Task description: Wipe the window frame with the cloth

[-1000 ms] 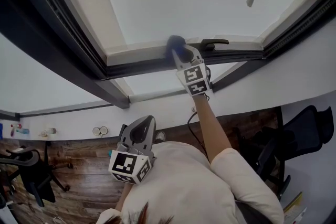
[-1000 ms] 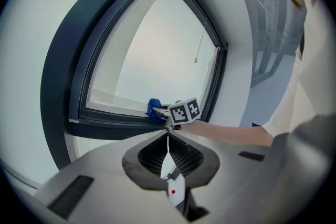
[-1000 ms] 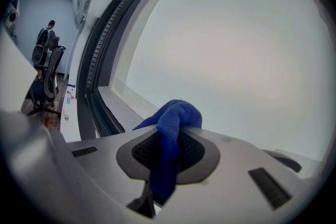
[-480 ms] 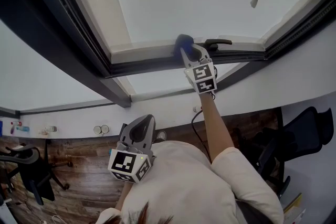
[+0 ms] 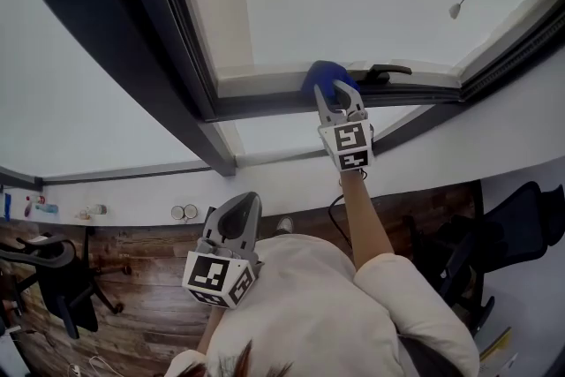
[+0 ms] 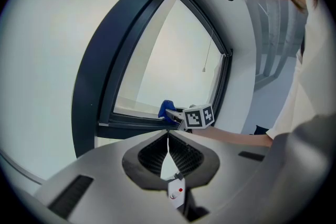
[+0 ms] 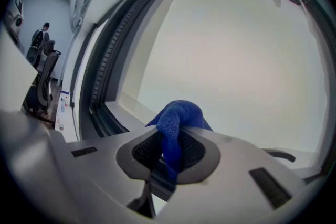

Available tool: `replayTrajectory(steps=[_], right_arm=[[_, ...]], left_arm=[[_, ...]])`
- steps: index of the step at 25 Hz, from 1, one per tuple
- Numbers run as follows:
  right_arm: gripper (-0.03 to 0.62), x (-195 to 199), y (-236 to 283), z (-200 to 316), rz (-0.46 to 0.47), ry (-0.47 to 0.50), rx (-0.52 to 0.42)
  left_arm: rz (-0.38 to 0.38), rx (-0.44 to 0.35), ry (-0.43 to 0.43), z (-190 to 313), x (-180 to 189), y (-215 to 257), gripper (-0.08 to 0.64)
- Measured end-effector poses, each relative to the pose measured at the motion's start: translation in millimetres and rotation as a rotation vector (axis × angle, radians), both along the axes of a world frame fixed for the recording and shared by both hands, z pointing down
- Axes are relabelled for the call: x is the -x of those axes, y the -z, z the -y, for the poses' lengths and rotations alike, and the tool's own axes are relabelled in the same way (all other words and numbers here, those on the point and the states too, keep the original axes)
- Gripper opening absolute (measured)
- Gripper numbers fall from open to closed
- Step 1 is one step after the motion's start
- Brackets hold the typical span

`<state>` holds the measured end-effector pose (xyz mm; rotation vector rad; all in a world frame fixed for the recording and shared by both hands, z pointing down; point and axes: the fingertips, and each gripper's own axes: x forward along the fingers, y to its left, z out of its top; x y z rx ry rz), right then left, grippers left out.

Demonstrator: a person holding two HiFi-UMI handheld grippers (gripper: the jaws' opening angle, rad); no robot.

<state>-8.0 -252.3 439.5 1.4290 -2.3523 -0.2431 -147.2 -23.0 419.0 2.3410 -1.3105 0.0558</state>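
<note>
A blue cloth (image 5: 326, 79) is pinched in my right gripper (image 5: 336, 91), which is raised on an outstretched arm and presses the cloth against the dark lower rail of the window frame (image 5: 265, 104). In the right gripper view the cloth (image 7: 177, 123) bulges out between the shut jaws in front of the pale pane. The left gripper view shows the cloth (image 6: 167, 110) and right gripper (image 6: 176, 114) resting on the rail. My left gripper (image 5: 237, 222) is held low by my chest, jaws closed with nothing in them.
A black window handle (image 5: 381, 71) sits on the rail just right of the cloth. A blind cord with a weight (image 5: 455, 11) hangs before the pane. The white sill wall (image 5: 265, 185) runs below; office chairs (image 5: 53, 278) stand on the wooden floor.
My right gripper has slid the cloth to the right along the lower rail, closer to the black handle. The left gripper has stayed in place.
</note>
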Motion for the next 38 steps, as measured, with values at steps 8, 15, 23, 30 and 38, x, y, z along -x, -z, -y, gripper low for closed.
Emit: replayTrajectory(steps=[8,15,23,30,38], right_arm=[[0.049,117,-9,-46,-0.015,0.163,0.028],[0.049,183,-32,-57,-0.096,0.250,0.081],[0.049,212,-63,-51,-0.138,0.229,0.146],[0.054,219,-69,-34,-0.174,0.141,0.162],[0.054,218,-69,-36,-0.156,0.143,0.105]], left_arm=[[0.003,0.008,0.005,-16,57,6,0.011],[0.007,0.019,0.045,-32,101,-1,0.011],[0.005,0.050,0.135,-46,150,-11,0.011],[-0.008,0.053,0.199,-51,177,-12,0.011],[-0.011,0.038,0.153,-45,166,-11,0.011]])
